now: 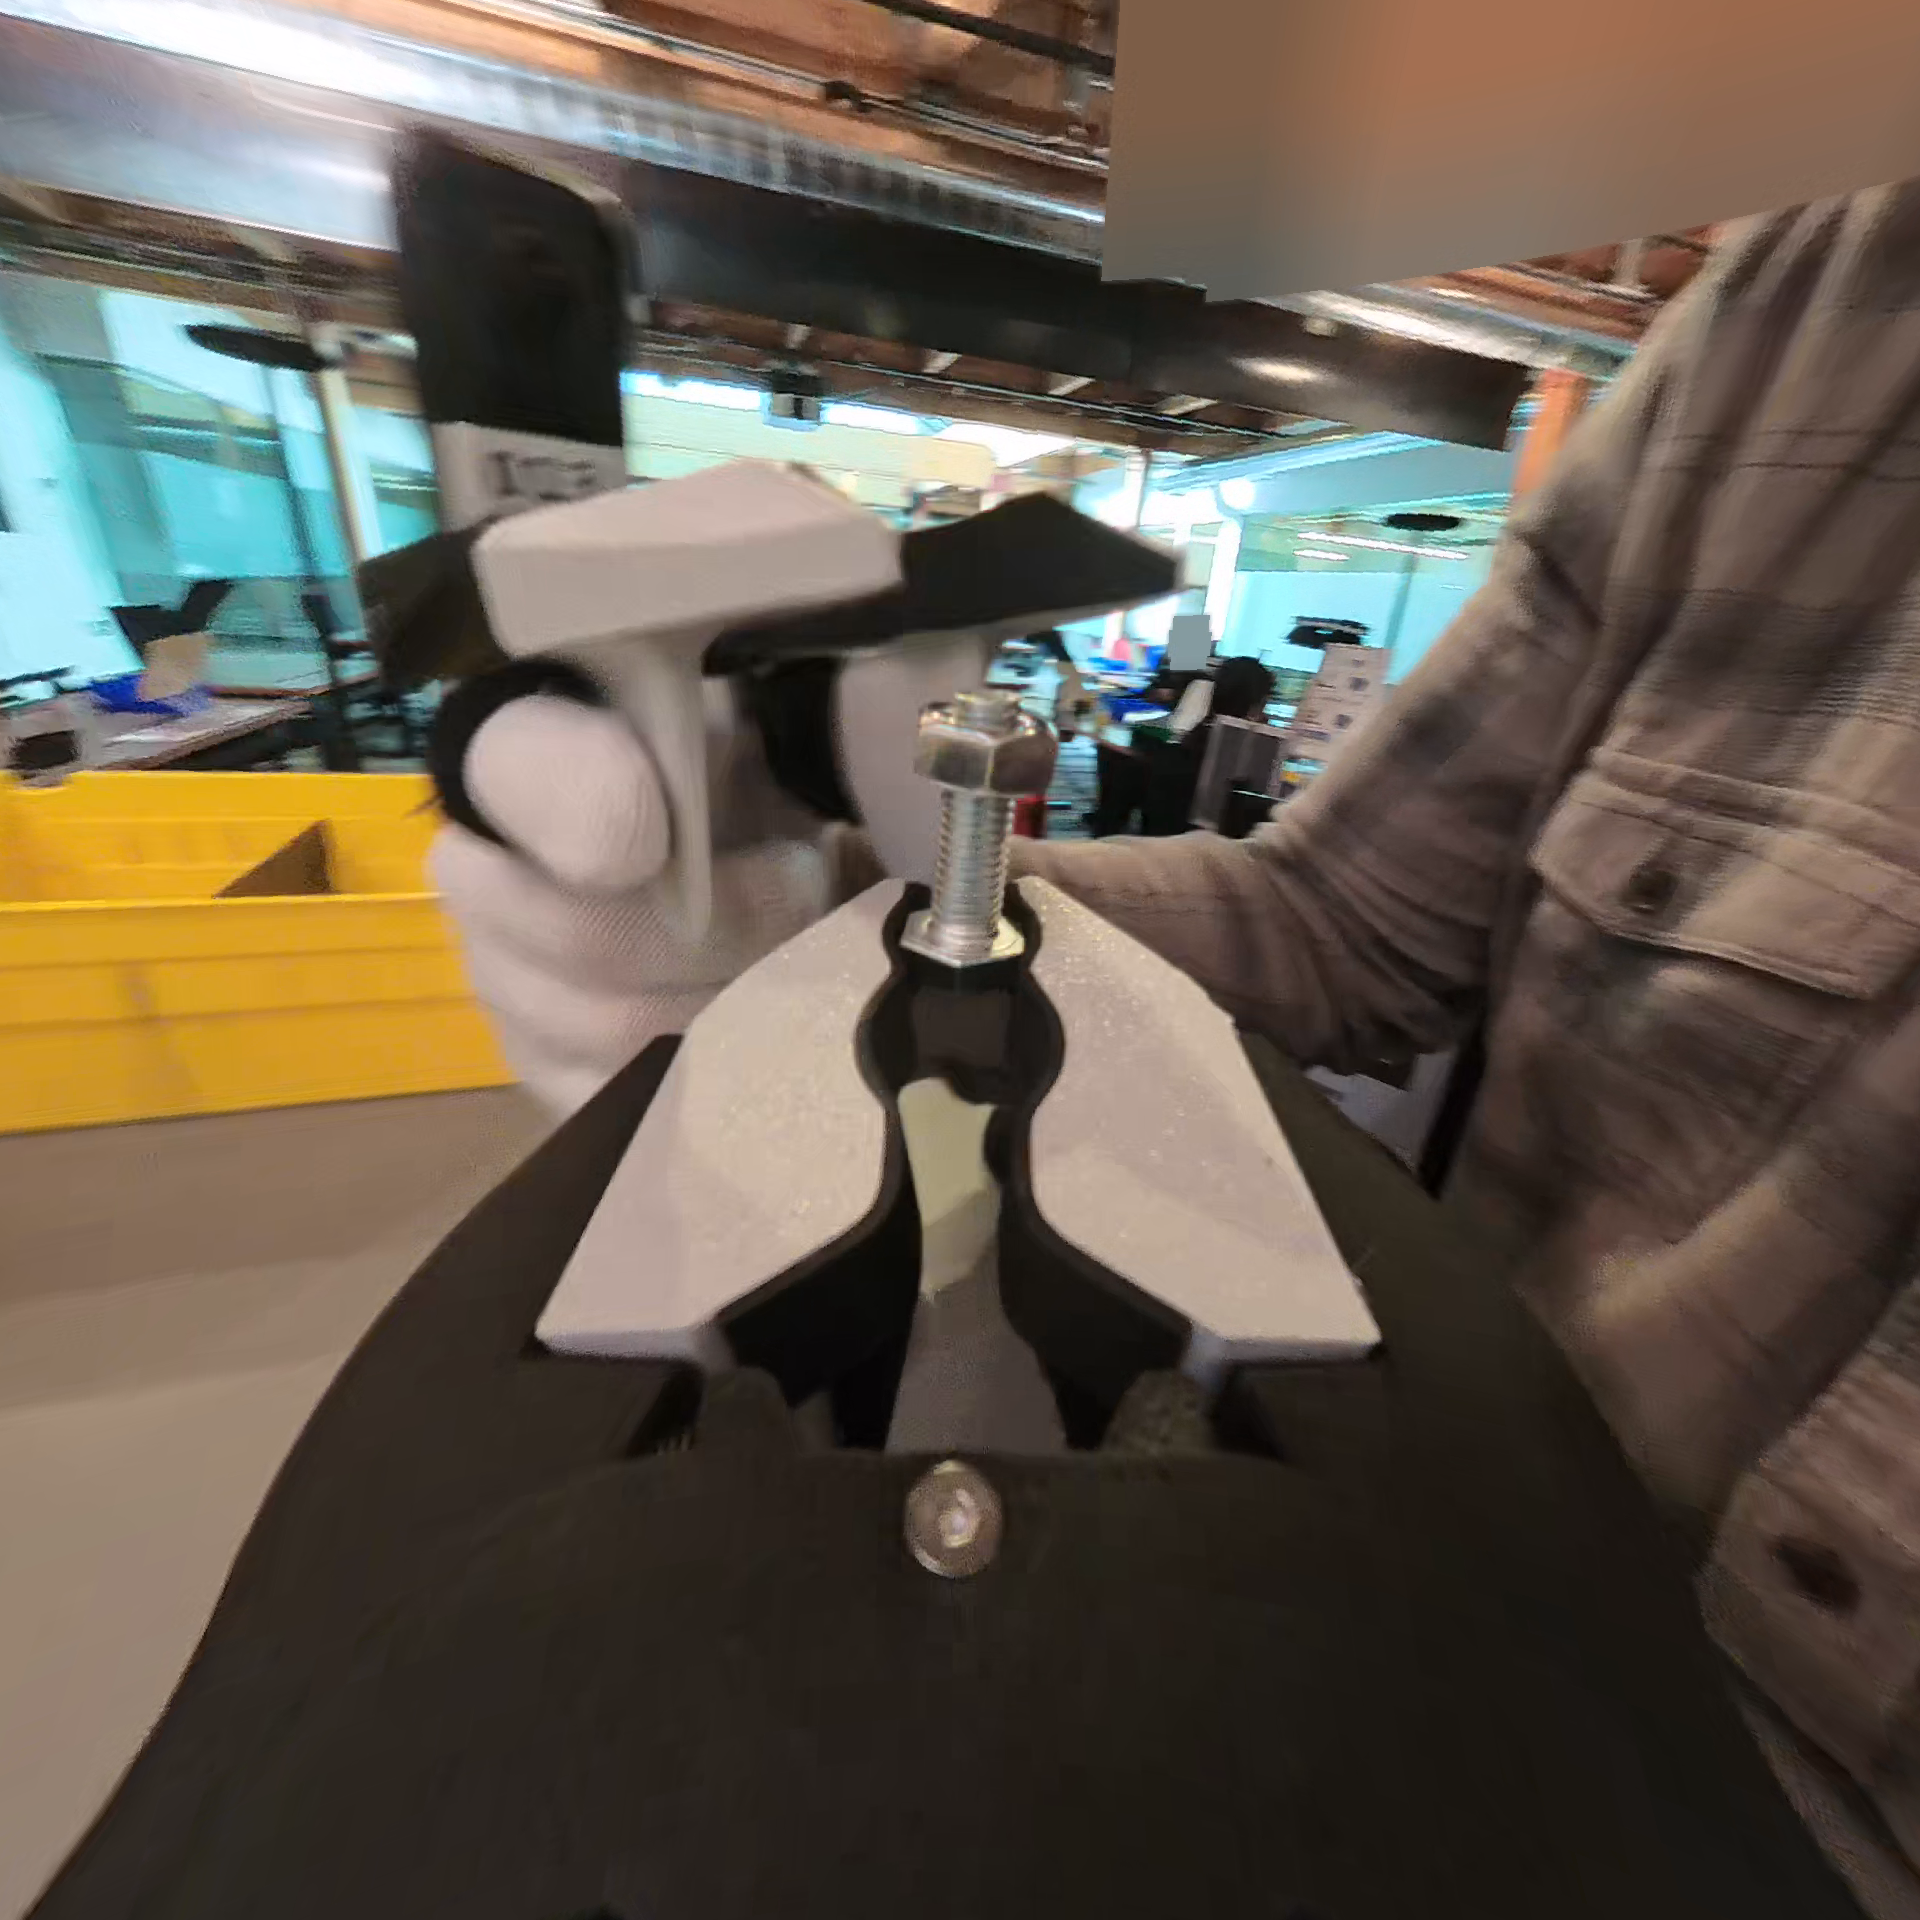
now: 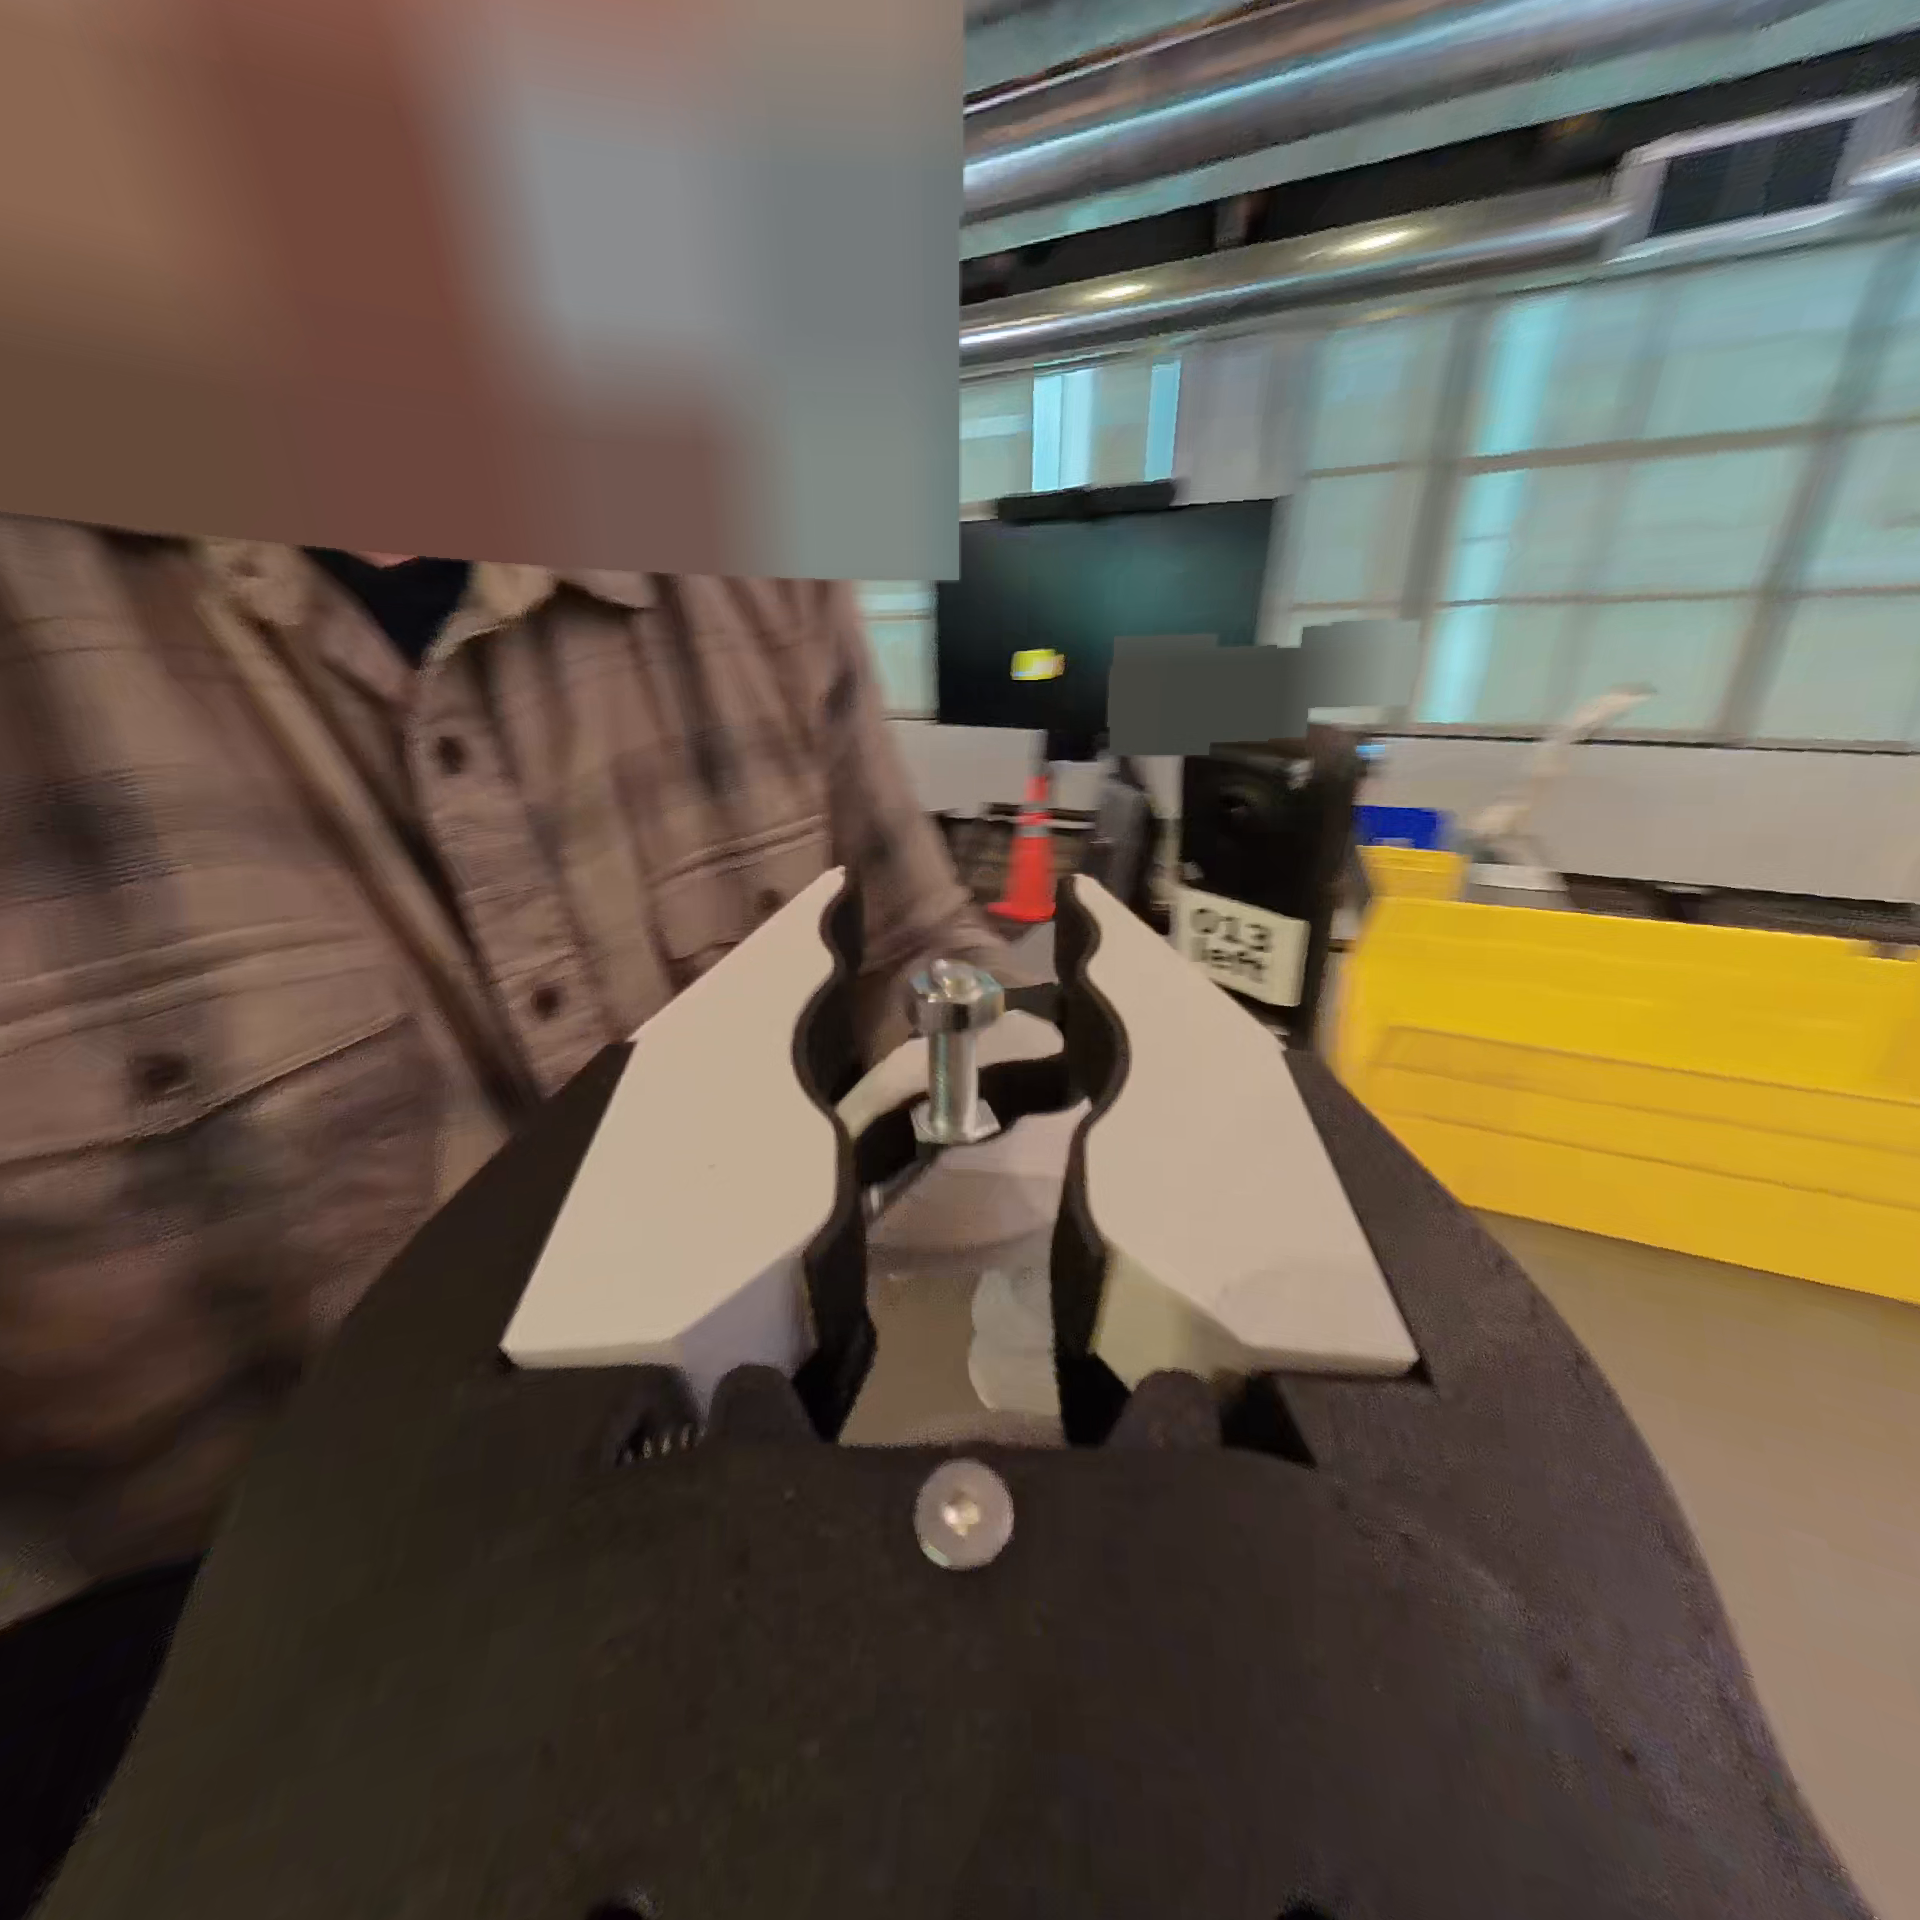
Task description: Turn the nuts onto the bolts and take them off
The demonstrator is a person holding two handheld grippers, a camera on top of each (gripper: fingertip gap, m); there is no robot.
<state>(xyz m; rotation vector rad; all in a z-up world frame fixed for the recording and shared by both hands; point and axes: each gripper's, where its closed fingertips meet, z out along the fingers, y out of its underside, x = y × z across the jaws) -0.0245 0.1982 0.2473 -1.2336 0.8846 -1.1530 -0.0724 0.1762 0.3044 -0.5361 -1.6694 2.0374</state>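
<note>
My left gripper (image 1: 961, 909) is shut on the hex head of a silver bolt (image 1: 968, 862) and holds it upright. A silver nut (image 1: 982, 753) sits at the top of the threads. My right gripper (image 2: 958, 894) is open and empty. In its view the bolt (image 2: 951, 1070) and the nut (image 2: 956, 1000) show in the gap between its fingers, a little beyond them and untouched. In the left wrist view the right gripper (image 1: 810, 592) is blurred, held by a white-gloved hand (image 1: 582, 831), just above and left of the nut.
A yellow bin (image 1: 208, 935) stands on the grey table (image 1: 208, 1351); it also shows in the right wrist view (image 2: 1610, 1060). A person in a plaid shirt (image 1: 1662, 935) stands close behind both grippers. An orange cone (image 2: 1029, 862) stands far back. About 7 centimetres separates my left fingertips from my right.
</note>
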